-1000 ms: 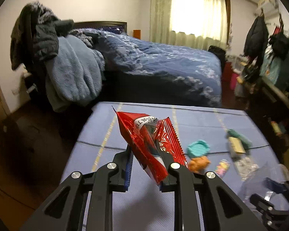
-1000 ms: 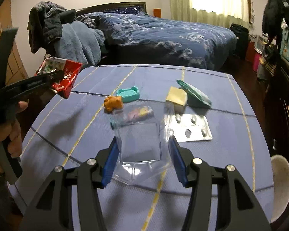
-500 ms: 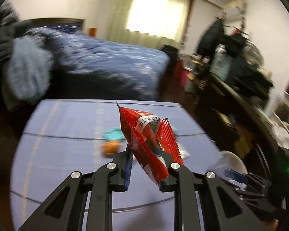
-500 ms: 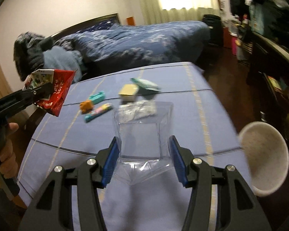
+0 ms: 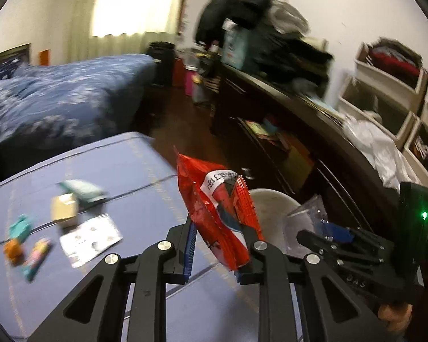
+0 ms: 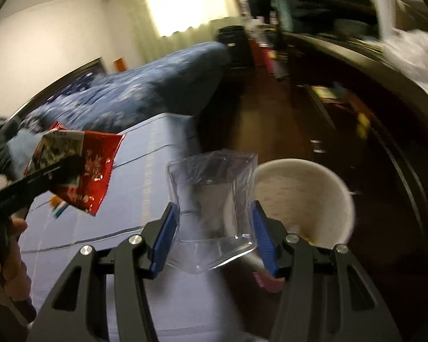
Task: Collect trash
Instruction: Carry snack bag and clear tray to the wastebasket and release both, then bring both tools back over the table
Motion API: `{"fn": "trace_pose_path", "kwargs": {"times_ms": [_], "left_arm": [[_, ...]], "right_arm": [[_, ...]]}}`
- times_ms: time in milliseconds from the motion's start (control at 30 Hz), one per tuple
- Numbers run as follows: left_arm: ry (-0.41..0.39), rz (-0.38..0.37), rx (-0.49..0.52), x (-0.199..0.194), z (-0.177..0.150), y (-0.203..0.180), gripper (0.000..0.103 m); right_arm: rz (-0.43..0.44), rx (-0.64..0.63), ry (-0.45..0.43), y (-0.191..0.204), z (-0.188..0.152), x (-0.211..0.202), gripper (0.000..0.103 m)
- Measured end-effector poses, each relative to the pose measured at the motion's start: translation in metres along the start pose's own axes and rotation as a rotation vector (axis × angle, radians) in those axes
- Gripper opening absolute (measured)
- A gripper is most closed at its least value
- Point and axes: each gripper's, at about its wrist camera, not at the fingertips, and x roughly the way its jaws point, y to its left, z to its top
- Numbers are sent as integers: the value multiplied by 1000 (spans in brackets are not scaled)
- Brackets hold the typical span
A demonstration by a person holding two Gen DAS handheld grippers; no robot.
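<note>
Left gripper (image 5: 218, 245) clamps a red wrapper (image 5: 216, 213); right gripper (image 6: 214, 238) grips clear packaging (image 6: 212, 196); both near the white bin (image 6: 302, 199); next, release over it.

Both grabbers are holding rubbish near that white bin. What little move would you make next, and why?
Probably carry the right gripper a touch further over the white bin and let go. It grips the clear packet, which already overlaps the bin's near rim, and the bin's mouth is open. The left gripper, holding the red wrapper, sits further back over the table and can follow.
</note>
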Motion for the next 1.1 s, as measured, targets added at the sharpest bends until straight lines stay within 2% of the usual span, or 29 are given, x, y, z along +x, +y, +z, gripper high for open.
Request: {"fn": "trace_pose_path", "kwargs": {"times_ms": [100,300,333,367,400,433,567,633,767,867,967,1100], "left_arm": [[22,-34,28,23,6,-22,21],[78,-90,74,74,14,-65,23],[89,-99,82,85,15,-72,37],[102,-105,87,94,15,-77,46],[115,-112,88,103,15,-80,71],[122,-114,85,109,15,-82,84],[134,-88,62,121,13,-78,84],[127,-77,49,119,13,-71,88],[113,-68,5,109,14,-53,89],[99,-51,-17,99,14,-43,91],[91,-24,-33,87,10,-34,97],[67,52,-44,66,5,-16,98]], "right_arm": [[-58,45,-9,-32,2,2,53],[-109,95,-12,-68,10,19,53],[-117,94,-14,-72,12,22,54],[-120,87,-18,-75,13,27,60],[-127,88,-16,-80,13,30,65],[-136,100,-14,-86,13,36,66],[-146,116,4,-101,11,45,66],[-156,110,4,-103,9,45,67],[-153,103,7,-99,7,47,68],[-127,88,6,-84,8,45,71],[-105,52,3,-65,7,41,73],[-86,-10,1,-35,7,36,75]]}}
